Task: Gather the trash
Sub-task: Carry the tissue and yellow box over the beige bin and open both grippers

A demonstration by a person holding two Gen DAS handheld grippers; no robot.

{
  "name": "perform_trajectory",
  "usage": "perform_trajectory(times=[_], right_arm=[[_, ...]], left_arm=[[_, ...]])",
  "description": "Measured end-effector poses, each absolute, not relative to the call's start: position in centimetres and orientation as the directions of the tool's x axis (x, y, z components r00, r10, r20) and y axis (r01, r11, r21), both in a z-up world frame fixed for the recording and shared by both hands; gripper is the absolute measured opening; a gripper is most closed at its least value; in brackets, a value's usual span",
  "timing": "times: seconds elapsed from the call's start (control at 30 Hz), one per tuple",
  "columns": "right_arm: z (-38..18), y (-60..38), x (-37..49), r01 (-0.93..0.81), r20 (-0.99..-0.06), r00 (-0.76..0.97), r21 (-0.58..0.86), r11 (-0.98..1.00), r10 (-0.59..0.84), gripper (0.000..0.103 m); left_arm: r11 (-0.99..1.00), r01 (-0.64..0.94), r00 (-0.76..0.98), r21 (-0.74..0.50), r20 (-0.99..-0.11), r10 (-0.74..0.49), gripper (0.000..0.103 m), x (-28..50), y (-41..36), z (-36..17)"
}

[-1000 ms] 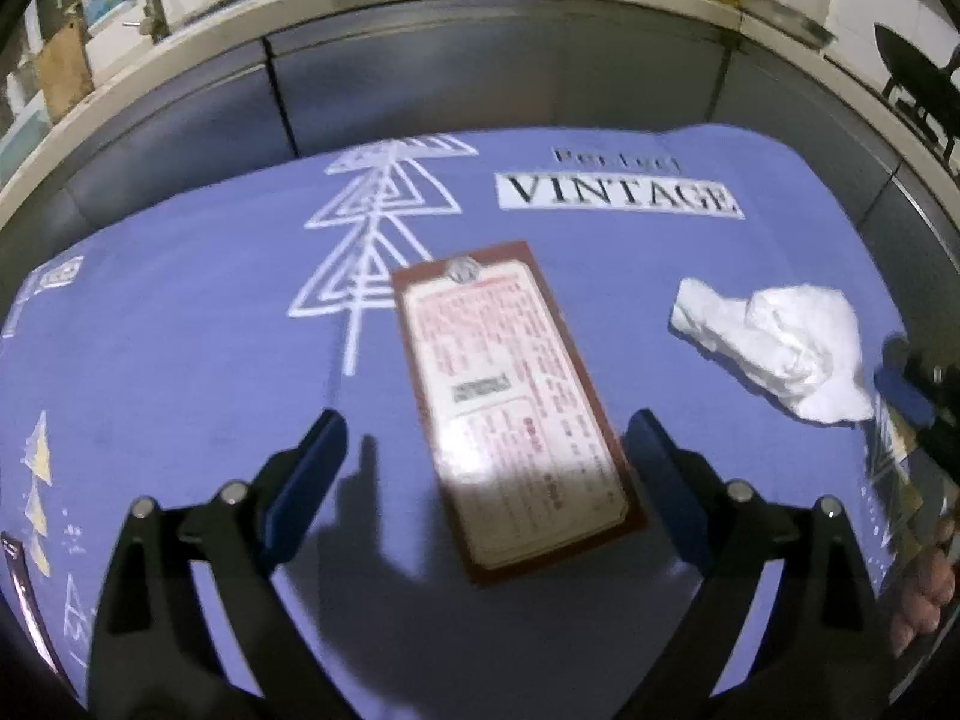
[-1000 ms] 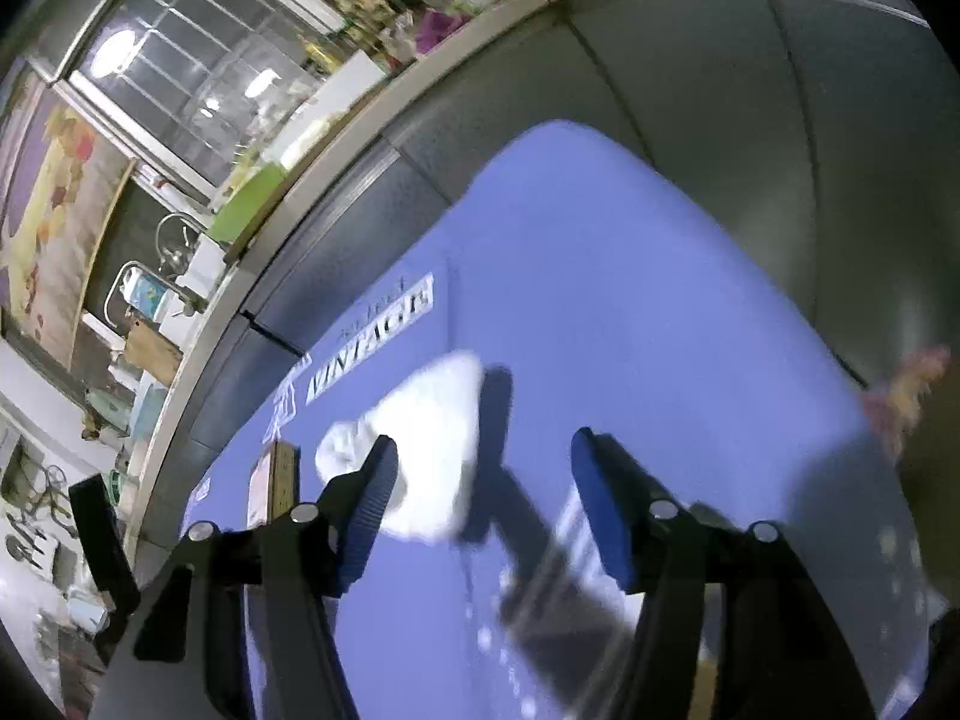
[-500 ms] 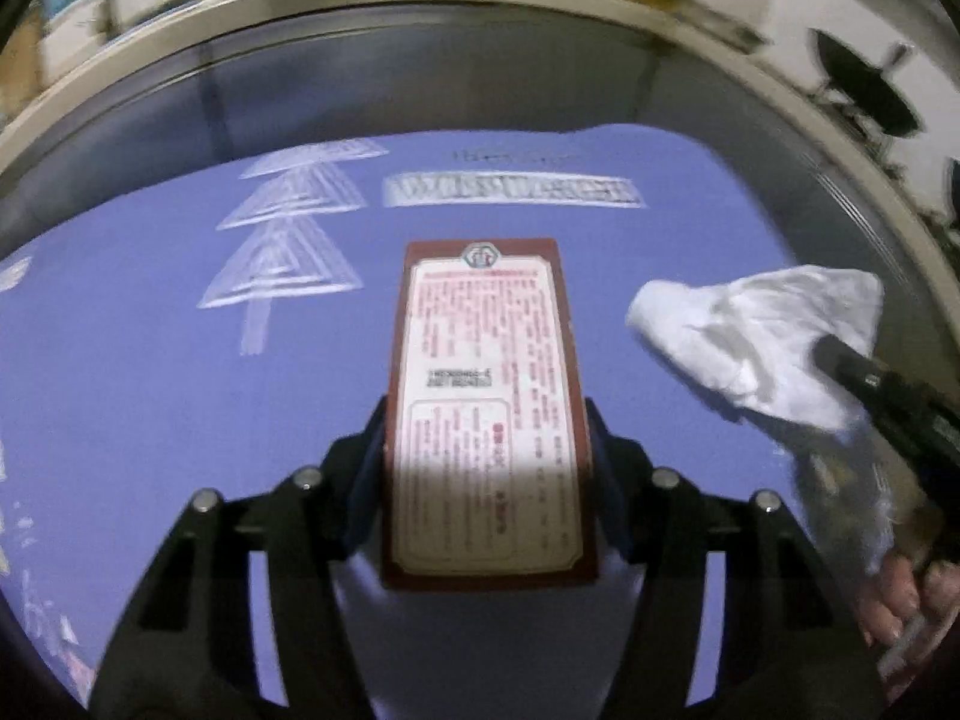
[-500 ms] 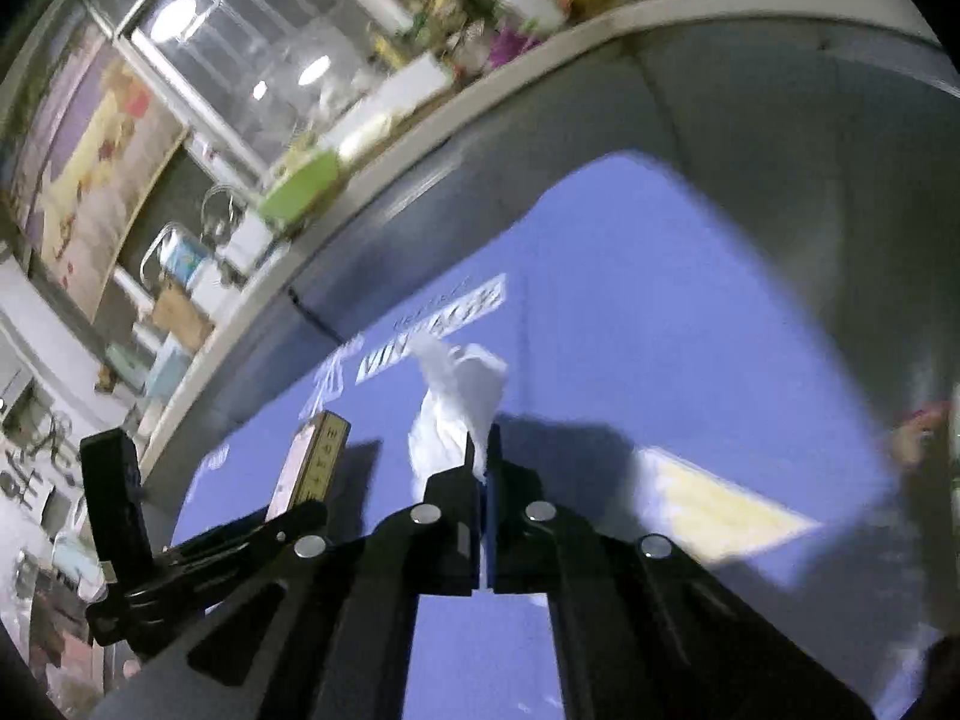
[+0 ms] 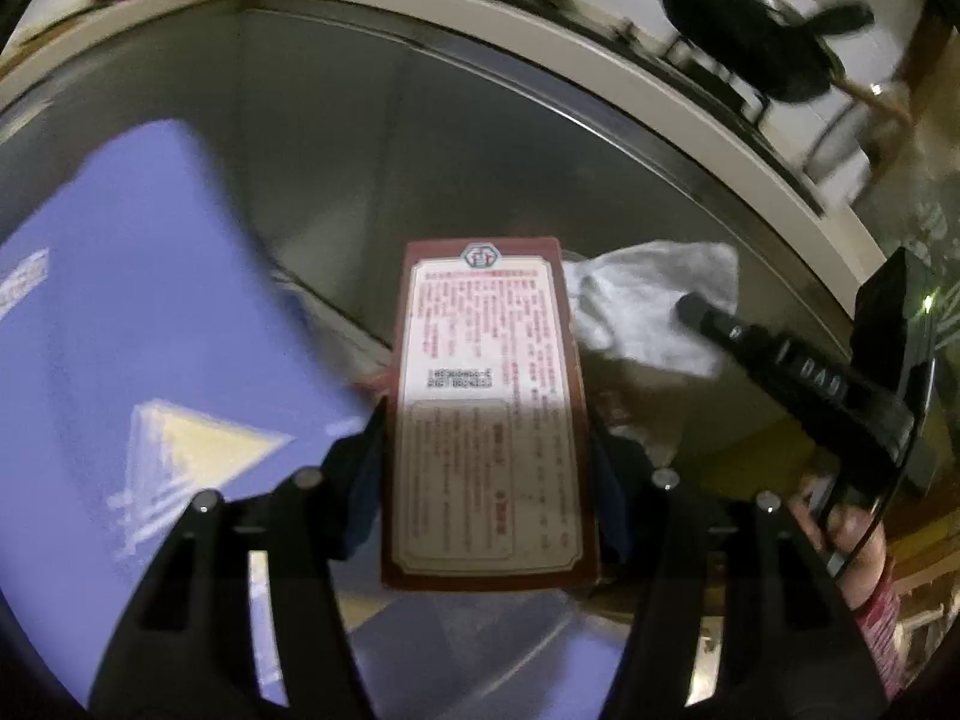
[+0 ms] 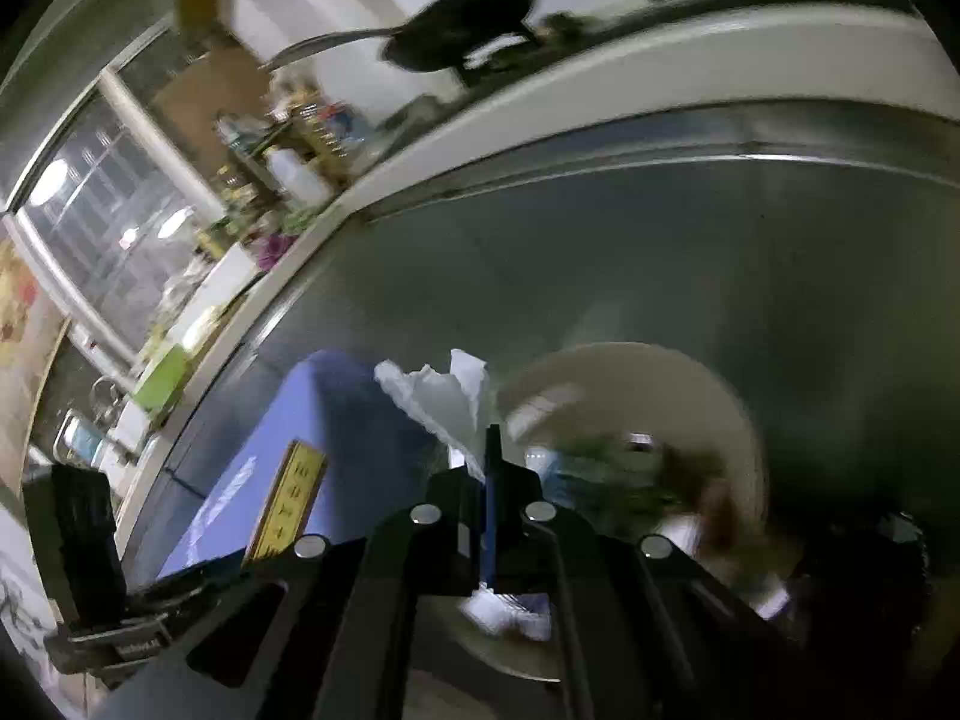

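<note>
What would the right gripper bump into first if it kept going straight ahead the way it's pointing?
Probably the round bin just ahead of the right gripper, which is shut on the white tissue. The bin's open top, with rubbish inside, lies in its line. The picture is blurred, so depth is unclear.

A blue cloth (image 5: 114, 324) with white lettering and a pale yellow triangle print lies spread flat on the support surface, which it hides entirely. Just beyond the cloth's far edge rises a grey metal cabinet front (image 5: 372, 180). Beside the cloth, a round bin (image 6: 636, 372) with a pale rim stands against that cabinet, holding blurred scraps.
</note>
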State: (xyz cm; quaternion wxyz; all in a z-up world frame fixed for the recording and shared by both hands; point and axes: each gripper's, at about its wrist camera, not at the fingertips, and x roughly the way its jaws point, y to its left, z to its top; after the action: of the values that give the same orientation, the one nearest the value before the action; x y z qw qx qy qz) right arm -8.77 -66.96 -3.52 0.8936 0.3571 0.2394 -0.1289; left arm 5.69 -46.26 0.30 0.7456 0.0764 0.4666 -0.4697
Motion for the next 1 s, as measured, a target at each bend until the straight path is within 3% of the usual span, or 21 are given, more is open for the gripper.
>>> perform_trajectory(times=[0.2, 0.27, 0.4, 0.43, 0.47, 0.53, 0.8, 1.0], right_arm=[[-6.9, -69.6, -9.0, 0.463, -0.555, 0.829, 0.61, 0.644, -0.071, 0.0], [-8.0, -70.0, -8.3, 0.481, -0.574, 0.816, 0.619, 0.621, -0.059, 0.0], [-9.4, -70.7, -8.0, 0.466, -0.576, 0.817, 0.647, 0.604, -0.012, 0.006], [-9.7, -70.8, -8.1, 0.457, -0.572, 0.82, 0.661, 0.595, 0.006, 0.017], [-9.9, -70.9, -8.2, 0.451, -0.566, 0.824, 0.672, 0.588, 0.015, 0.038], [-10.1, -70.9, -8.7, 0.437, -0.538, 0.843, 0.704, 0.56, 0.02, 0.066], [-8.2, -69.7, -12.0, 0.386, -0.447, 0.895, 0.767, 0.513, -0.005, 0.067], [-7.1, -66.0, -14.9, 0.359, -0.393, 0.919, 0.808, 0.468, -0.026, 0.067]], left_arm=[[0.532, 0.76, 0.023, -0.372, -0.804, -0.595, 0.059, 6.0, -52.8, -1.7], [0.555, 0.728, -0.01, -0.403, -0.816, -0.579, 0.071, 6.6, -53.6, -2.6], [0.591, 0.67, -0.045, -0.449, -0.819, -0.572, 0.074, 7.8, -54.3, -3.6], [0.591, 0.666, -0.049, -0.454, -0.818, -0.573, 0.074, 7.8, -54.3, -3.7], [0.59, 0.67, -0.045, -0.451, -0.818, -0.573, 0.074, 7.6, -54.3, -3.7], [0.591, 0.685, -0.023, -0.425, -0.824, -0.566, 0.074, 7.6, -53.8, -3.5], [0.568, 0.713, 0.01, -0.411, -0.804, -0.594, 0.074, 6.1, -49.9, -1.8], [0.59, 0.748, 0.119, -0.305, -0.813, -0.571, 0.074, 3.6, -45.5, -0.6]])
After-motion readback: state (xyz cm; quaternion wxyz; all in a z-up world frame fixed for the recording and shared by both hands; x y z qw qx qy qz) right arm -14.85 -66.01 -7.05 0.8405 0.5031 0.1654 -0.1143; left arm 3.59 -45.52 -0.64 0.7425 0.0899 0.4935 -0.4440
